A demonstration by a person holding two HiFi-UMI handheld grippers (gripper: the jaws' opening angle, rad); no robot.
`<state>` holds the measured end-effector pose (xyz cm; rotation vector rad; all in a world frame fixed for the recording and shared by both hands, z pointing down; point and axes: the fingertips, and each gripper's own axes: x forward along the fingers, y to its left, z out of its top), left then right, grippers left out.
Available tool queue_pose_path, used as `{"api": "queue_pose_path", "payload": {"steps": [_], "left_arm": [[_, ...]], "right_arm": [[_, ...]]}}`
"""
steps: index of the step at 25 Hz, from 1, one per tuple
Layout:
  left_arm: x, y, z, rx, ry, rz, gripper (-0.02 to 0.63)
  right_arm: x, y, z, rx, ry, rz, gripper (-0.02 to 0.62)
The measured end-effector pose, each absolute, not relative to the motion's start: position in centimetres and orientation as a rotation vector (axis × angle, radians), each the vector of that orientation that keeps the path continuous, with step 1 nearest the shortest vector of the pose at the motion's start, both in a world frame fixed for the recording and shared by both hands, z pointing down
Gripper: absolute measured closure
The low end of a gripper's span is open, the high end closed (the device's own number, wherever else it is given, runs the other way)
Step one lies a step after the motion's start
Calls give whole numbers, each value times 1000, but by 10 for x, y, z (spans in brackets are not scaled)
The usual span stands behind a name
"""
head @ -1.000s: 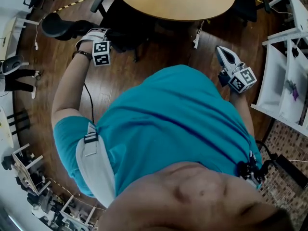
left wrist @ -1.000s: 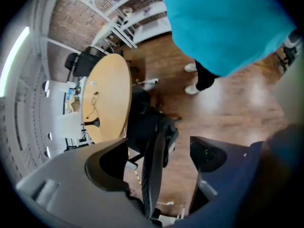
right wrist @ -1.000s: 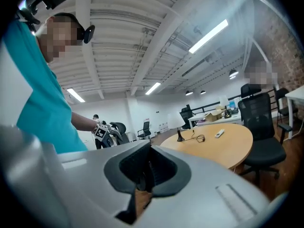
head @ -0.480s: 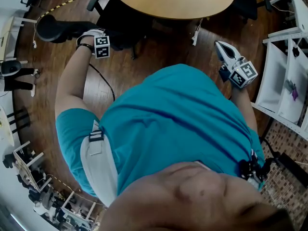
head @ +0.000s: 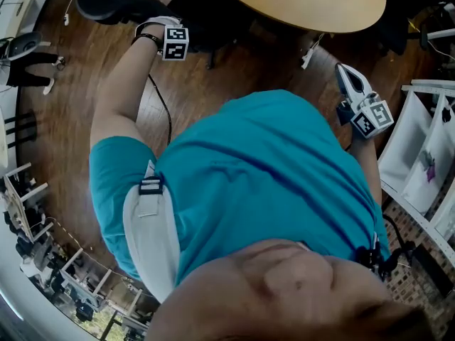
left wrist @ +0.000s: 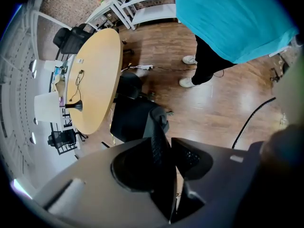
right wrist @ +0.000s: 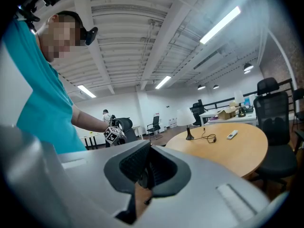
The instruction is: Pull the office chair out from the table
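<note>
The black office chair (head: 106,4) stands tucked against the oval wooden table (head: 313,2), its back towards me. My left gripper (head: 165,25) points steeply down onto the top of the chair's back. In the left gripper view the thin mesh edge of the backrest (left wrist: 159,141) stands between the jaws of the left gripper (left wrist: 168,161), which have just been closing and now grip it. The seat (left wrist: 130,120) shows below, beside the table (left wrist: 92,75). My right gripper (head: 344,71) hangs level at my right side, shut and empty (right wrist: 145,172), facing the table (right wrist: 223,146).
White shelving (head: 426,155) stands close on the right. A cable (head: 162,105) trails over the wooden floor, and a power strip (head: 311,48) lies under the table's edge. Other black chairs (right wrist: 273,113) stand round the table. My feet (left wrist: 190,82) are behind the chair.
The left gripper has gone down onto the top of the chair's back. The right gripper has drifted sideways. My head view has swung, shifting table and chair in the picture.
</note>
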<state>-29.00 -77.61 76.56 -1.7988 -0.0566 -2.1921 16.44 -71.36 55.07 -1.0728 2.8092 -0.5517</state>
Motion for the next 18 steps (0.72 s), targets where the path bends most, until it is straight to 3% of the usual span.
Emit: {"api": "queue_pose_path", "payload": {"steps": [18], "left_arm": [[-299, -614, 789, -2004, -78, -2311, 368]], "right_arm": [[164, -704, 565, -965, 2878, -522, 598]]}}
